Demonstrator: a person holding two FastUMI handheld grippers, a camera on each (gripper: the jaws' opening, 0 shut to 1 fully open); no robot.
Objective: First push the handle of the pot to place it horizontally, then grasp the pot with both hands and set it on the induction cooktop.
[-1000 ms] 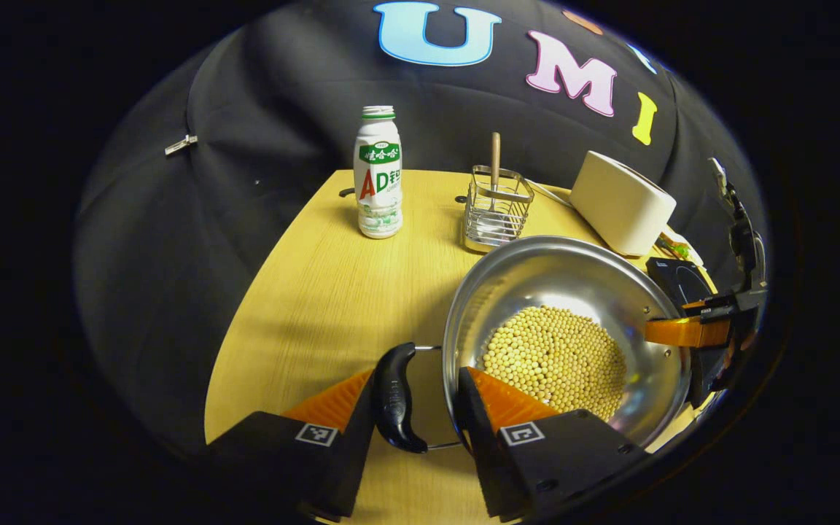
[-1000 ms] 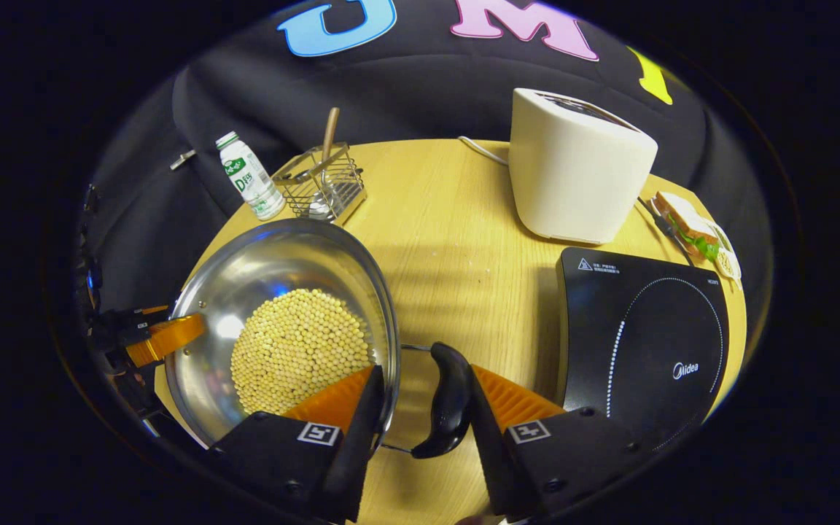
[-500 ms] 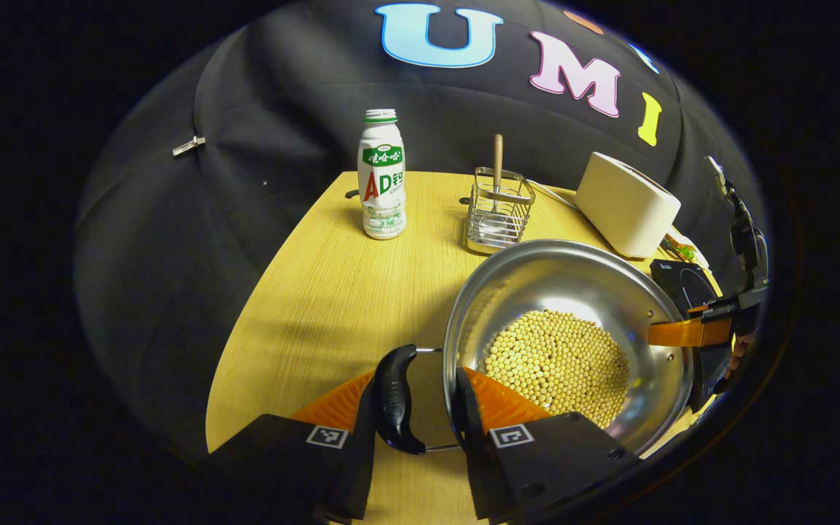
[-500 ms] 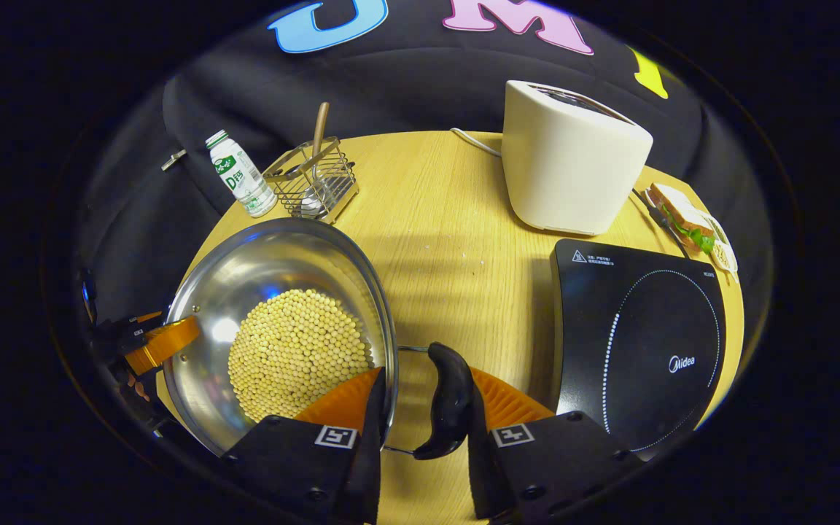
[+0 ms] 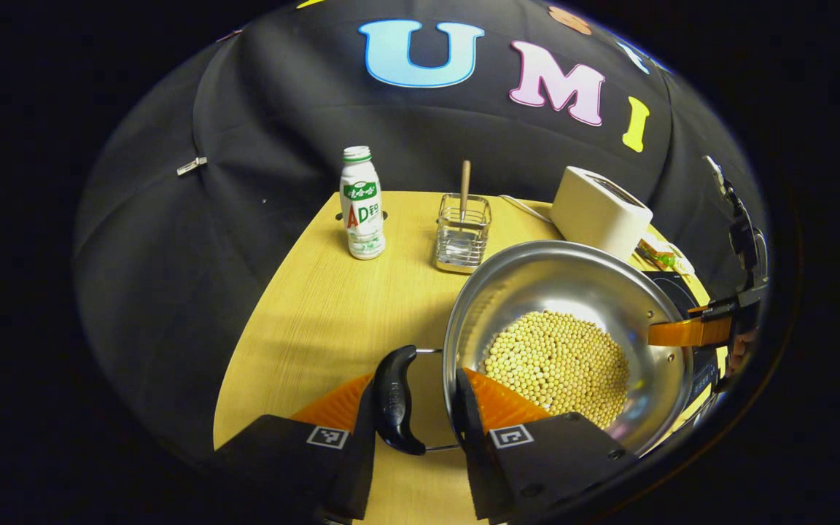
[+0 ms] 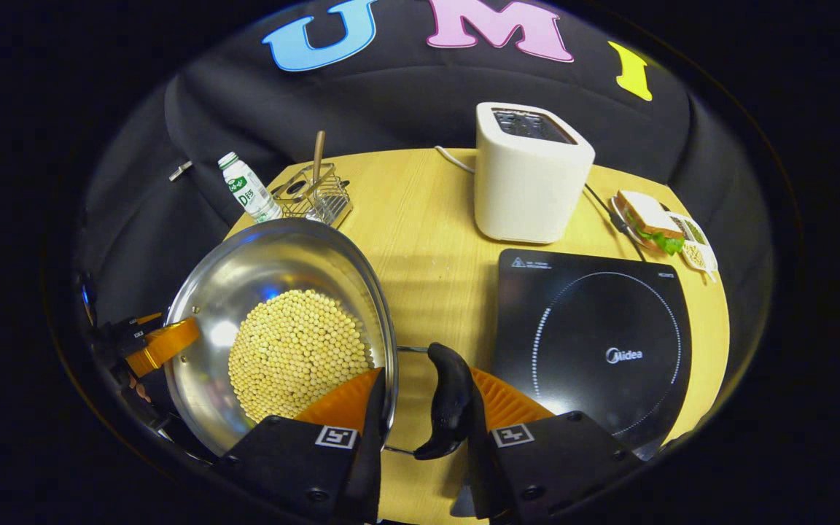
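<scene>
My left gripper (image 5: pixel 414 408) clamps one black handle (image 5: pixel 393 399) of the steel pot (image 5: pixel 573 284), one finger outside the handle, the other inside the pot wall. My right gripper (image 6: pixel 420 408) grips the opposite handle (image 6: pixel 449 401) likewise; it also shows in the left gripper view at the pot's far rim. The pot, holding pale round beans (image 6: pixel 292 354), sits between both grippers, left of the induction cooktop (image 6: pixel 595 343) on the wooden table (image 6: pixel 427 240). Behind: toaster (image 6: pixel 529 171), bottle (image 5: pixel 362 204), wire basket (image 5: pixel 460 233), sandwich (image 6: pixel 650 219)
</scene>
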